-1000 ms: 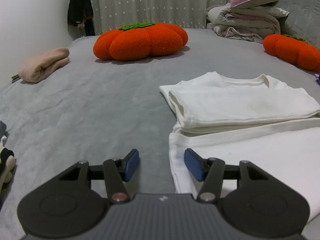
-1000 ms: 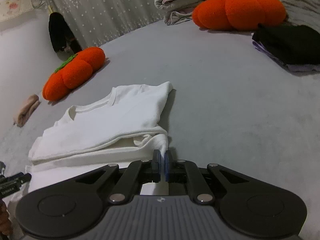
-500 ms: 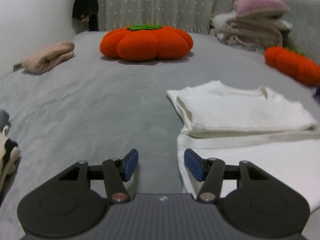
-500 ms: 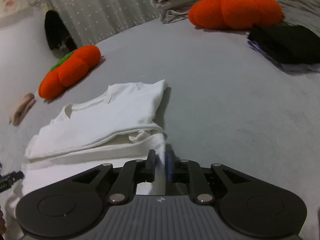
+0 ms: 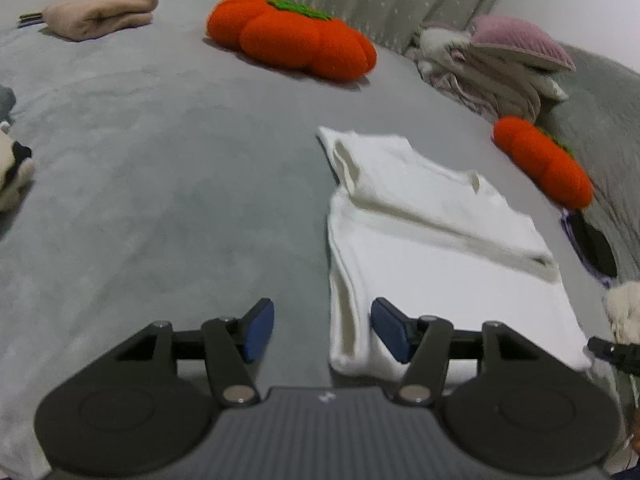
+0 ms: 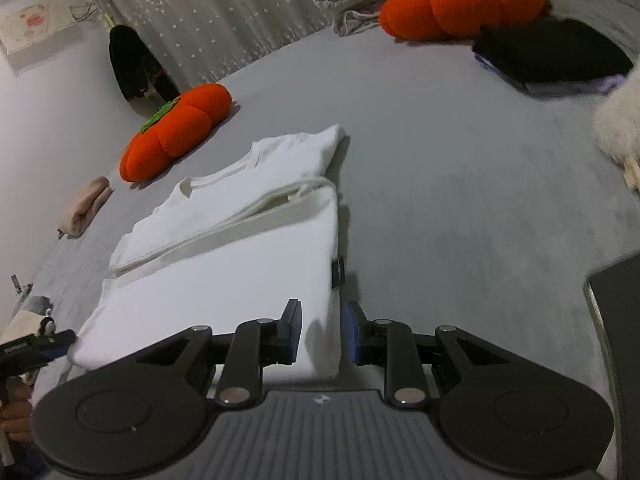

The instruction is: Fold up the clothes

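Note:
A white T-shirt (image 5: 440,264) lies on the grey bed (image 5: 160,200), its sleeves folded in and the collar at the far end. My left gripper (image 5: 324,332) is open over the shirt's near left corner, and that corner's folded edge lies between the fingers. In the right wrist view the T-shirt (image 6: 240,272) stretches away to the left. My right gripper (image 6: 322,332) is open, and its fingers straddle the shirt's near right edge without pinching it. The left gripper's tip (image 6: 36,346) shows at that view's lower left.
Orange pumpkin cushions (image 5: 296,48) (image 6: 460,2) sit at the far side of the bed. A rolled pink garment (image 5: 100,14), a bedding pile (image 5: 500,68), folded black clothes (image 6: 552,54), something white and fluffy (image 6: 620,124) and a dark flat object (image 6: 616,300) surround the shirt.
My right gripper has opened and let go of the shirt fabric it pinched. Both grippers have drawn back toward the shirt's near hem. The left gripper stays open.

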Motion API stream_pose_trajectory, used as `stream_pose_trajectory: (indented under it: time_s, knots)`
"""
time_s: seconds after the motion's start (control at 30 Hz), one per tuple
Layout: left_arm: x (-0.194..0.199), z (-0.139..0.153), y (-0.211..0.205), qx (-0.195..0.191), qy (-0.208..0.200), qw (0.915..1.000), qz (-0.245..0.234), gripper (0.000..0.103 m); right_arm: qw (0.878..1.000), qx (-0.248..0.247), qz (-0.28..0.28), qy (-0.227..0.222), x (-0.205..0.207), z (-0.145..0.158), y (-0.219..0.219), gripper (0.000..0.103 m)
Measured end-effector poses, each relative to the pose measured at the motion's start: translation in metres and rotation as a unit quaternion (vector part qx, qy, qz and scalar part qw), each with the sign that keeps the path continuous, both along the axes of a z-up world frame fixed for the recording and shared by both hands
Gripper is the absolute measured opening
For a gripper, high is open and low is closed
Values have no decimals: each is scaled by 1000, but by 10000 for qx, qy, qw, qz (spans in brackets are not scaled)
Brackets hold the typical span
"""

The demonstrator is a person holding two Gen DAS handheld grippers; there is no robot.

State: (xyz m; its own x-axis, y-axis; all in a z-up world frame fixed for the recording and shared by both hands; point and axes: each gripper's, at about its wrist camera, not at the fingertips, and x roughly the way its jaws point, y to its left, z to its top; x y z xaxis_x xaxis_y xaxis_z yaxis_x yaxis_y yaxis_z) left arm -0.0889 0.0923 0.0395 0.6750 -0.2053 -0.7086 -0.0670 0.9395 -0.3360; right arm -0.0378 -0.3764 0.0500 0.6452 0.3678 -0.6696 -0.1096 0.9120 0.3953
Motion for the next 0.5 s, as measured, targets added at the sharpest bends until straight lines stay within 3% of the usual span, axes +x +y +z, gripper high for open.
stream_pose_trajectory:
  time_s: [0.13, 0.23, 0.37, 0.5]
  knots:
    - [-1, -2, -12, 273, -21, 9996, -92, 56, 10000, 29, 19, 8, -5, -2, -2, 24]
    - [-2, -3, -16, 445, -36, 9989, -111, 43, 9999, -48, 147, 20, -5, -3, 3, 23]
    - [-7, -1, -21, 549, -82, 9983, -202, 19, 9992, -255, 306, -24, -7, -4, 11, 10]
    - [-8, 2, -23, 619, -86, 9974, -361, 10, 9987, -382, 320, -112, -10, -1, 12, 7]
